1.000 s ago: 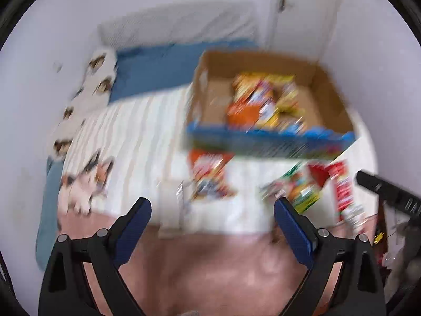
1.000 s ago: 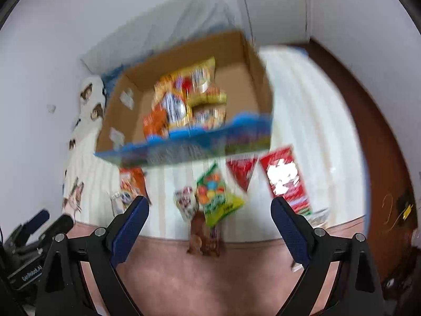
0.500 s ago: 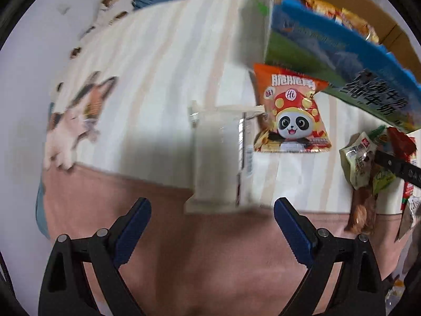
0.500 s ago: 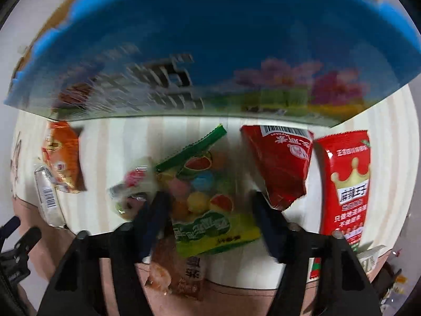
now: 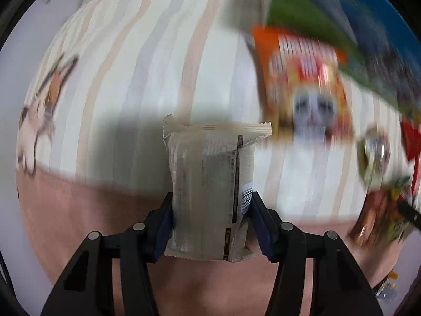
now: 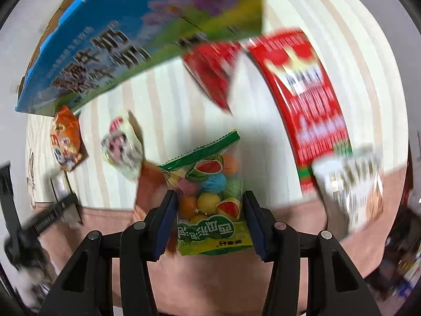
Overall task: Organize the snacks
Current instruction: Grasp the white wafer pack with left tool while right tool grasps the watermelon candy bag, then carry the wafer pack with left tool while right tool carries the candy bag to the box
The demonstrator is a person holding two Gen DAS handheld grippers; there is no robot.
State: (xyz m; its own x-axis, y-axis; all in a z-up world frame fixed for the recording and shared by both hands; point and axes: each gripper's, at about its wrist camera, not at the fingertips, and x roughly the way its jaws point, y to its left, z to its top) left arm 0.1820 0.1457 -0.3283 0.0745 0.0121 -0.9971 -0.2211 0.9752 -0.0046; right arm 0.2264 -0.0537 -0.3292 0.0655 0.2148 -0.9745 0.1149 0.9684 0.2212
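A pale wrapped snack bar (image 5: 208, 192) lies lengthwise on the striped bed sheet (image 5: 147, 60), straddling its pink border, and the left gripper (image 5: 210, 226) has just been closing its jaws, which now pinch the bar's two long edges. The green packet of fruit-shaped sweets (image 6: 210, 205) sits likewise between the jaws of the right gripper (image 6: 210, 226), which have also just been closing and now press its sides. The step in hand is judged to be a double pick-up. Next, each packet wants lifting clear and carrying over the wall of the blue-printed cardboard box (image 6: 136, 31) (several packets remain loose, among them an orange panda packet (image 5: 302, 84) and a red crowned packet (image 6: 305, 92)).
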